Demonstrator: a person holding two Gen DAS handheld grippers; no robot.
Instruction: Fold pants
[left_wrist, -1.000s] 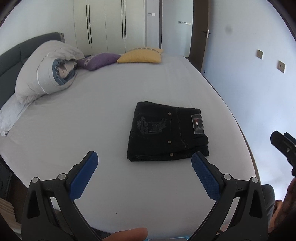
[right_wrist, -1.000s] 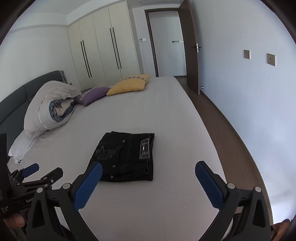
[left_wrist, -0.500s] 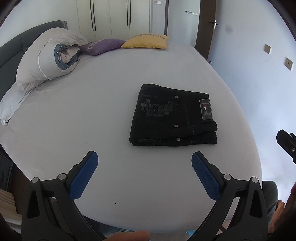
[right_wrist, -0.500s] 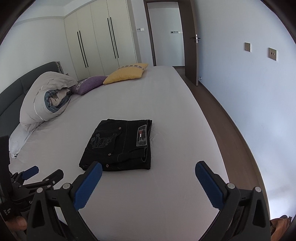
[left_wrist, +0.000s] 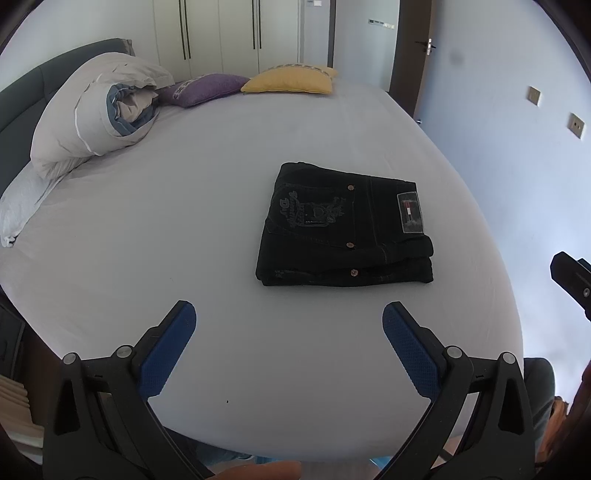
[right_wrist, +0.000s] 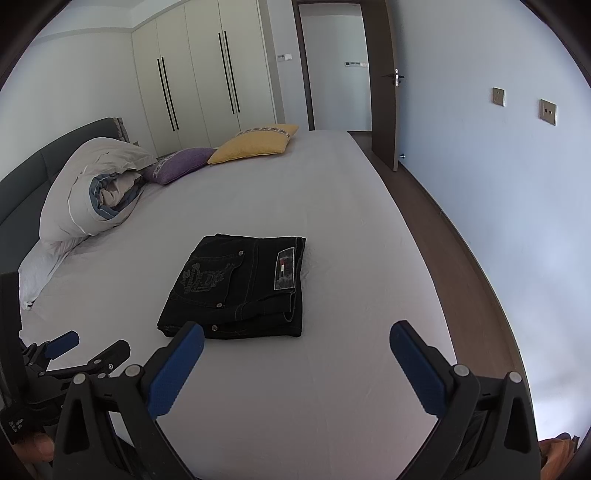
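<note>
Black pants (left_wrist: 343, 227) (right_wrist: 240, 288) lie folded into a flat rectangle on the white bed (left_wrist: 184, 229) (right_wrist: 332, 369), back pocket and label patch facing up. My left gripper (left_wrist: 289, 317) is open, held above the bed's near edge, short of the pants and holding nothing. My right gripper (right_wrist: 296, 338) is open too, empty, its left blue pad just in front of the pants' near corner. The left gripper (right_wrist: 74, 354) also shows at the lower left of the right wrist view.
A rolled duvet (left_wrist: 96, 114) and a white pillow (left_wrist: 22, 203) lie at the bed's left. A purple cushion (left_wrist: 207, 86) and a yellow cushion (left_wrist: 291, 79) sit at the far side. Wardrobes (right_wrist: 199, 77), an open door (right_wrist: 382, 85) and dark floor (right_wrist: 443, 221) flank the bed.
Both grippers have risen and pulled back slightly from the folded pants, which lie still. Both stay open and empty.
</note>
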